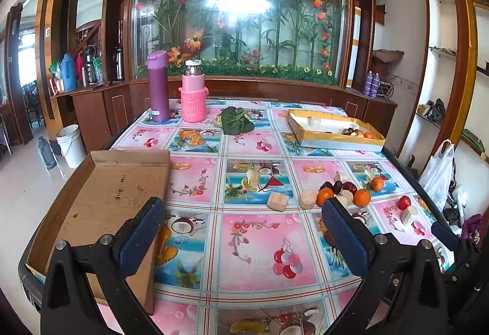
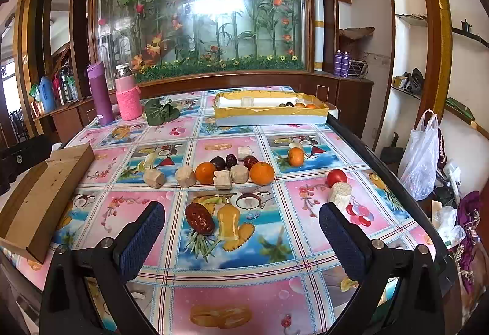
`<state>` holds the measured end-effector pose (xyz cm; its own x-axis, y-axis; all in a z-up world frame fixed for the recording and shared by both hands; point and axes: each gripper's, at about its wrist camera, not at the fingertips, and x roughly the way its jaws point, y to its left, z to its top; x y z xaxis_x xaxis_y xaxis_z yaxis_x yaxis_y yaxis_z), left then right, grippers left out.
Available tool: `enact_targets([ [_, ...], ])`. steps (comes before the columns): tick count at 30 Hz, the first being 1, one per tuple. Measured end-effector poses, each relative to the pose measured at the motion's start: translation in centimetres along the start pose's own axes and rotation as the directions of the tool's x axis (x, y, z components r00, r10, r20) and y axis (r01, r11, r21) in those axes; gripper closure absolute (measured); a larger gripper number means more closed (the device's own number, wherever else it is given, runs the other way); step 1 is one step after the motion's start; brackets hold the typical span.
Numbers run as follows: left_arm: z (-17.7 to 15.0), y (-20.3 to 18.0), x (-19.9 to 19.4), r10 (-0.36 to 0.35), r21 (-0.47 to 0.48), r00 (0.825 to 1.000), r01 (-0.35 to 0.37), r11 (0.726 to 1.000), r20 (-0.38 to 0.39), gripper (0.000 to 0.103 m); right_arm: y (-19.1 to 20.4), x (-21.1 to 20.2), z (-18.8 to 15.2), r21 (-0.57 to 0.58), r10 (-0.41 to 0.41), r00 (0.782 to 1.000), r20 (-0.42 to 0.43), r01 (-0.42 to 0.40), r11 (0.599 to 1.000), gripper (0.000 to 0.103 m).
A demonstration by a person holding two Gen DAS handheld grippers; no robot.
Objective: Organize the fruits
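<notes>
Loose fruit lies mid-table: oranges [image 2: 205,172] [image 2: 262,173] [image 2: 295,156], dark dates [image 2: 227,162], a red tomato [image 2: 336,177], a red date [image 2: 199,218] nearest me, and beige blocks [image 2: 185,176]. The same cluster shows at the right of the left wrist view [image 1: 342,191]. A yellow-lined tray [image 2: 269,116] at the far side holds a few fruits; it also shows in the left wrist view [image 1: 336,140]. A brown cardboard tray [image 1: 101,197] lies at the left. My left gripper [image 1: 241,237] is open and empty beside it. My right gripper [image 2: 241,235] is open, the red date just ahead.
A purple flask [image 1: 159,87], a pink knitted bottle [image 1: 193,96] and a green leaf bundle [image 1: 235,120] stand at the far left of the table. A white plastic bag [image 2: 420,151] hangs off the right edge. A white bucket [image 1: 71,145] stands on the floor.
</notes>
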<state>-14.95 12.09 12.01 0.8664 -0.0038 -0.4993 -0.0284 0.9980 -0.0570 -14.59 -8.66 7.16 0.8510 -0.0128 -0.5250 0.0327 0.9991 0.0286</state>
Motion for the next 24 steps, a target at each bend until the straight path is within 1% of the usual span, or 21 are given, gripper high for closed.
enact_targets([
  [10,-0.4,0.1,3.6,-0.008,0.003,0.996,0.008,1.000,-0.084,0.000,-0.2,2.4,-0.2,0.007,0.014,0.999,-0.053,-0.014,1.000,0.001],
  [12,-0.1,1.0,4.5,0.002,-0.003,0.995,-0.002,1.000,-0.098,0.000,-0.7,3.0,-0.1,0.017,0.020,0.997,-0.069,-0.019,1.000,0.001],
  [14,0.3,2.8,5.2,0.017,-0.030,0.994,-0.020,0.999,-0.107,0.000,-1.6,3.4,0.0,0.038,0.020,0.996,-0.083,-0.017,0.999,0.001],
  [18,0.9,6.7,6.7,0.072,-0.089,0.988,-0.085,0.992,-0.135,0.000,-4.3,4.2,0.3,0.091,0.002,0.993,-0.117,0.009,0.996,0.001],
  [20,0.8,8.0,7.5,0.086,-0.114,0.984,-0.104,0.988,-0.158,0.000,-5.3,4.9,0.4,0.115,0.004,0.990,-0.143,0.013,0.993,0.001],
  [22,0.5,8.4,8.1,0.082,-0.125,0.980,-0.106,0.987,-0.180,0.000,-5.9,5.5,0.4,0.134,0.013,0.987,-0.163,0.009,0.991,0.001],
  [24,0.1,7.9,9.0,0.066,-0.110,0.977,-0.090,0.990,-0.204,0.000,-6.1,6.2,0.4,0.147,0.041,0.982,-0.186,-0.014,0.989,0.001],
])
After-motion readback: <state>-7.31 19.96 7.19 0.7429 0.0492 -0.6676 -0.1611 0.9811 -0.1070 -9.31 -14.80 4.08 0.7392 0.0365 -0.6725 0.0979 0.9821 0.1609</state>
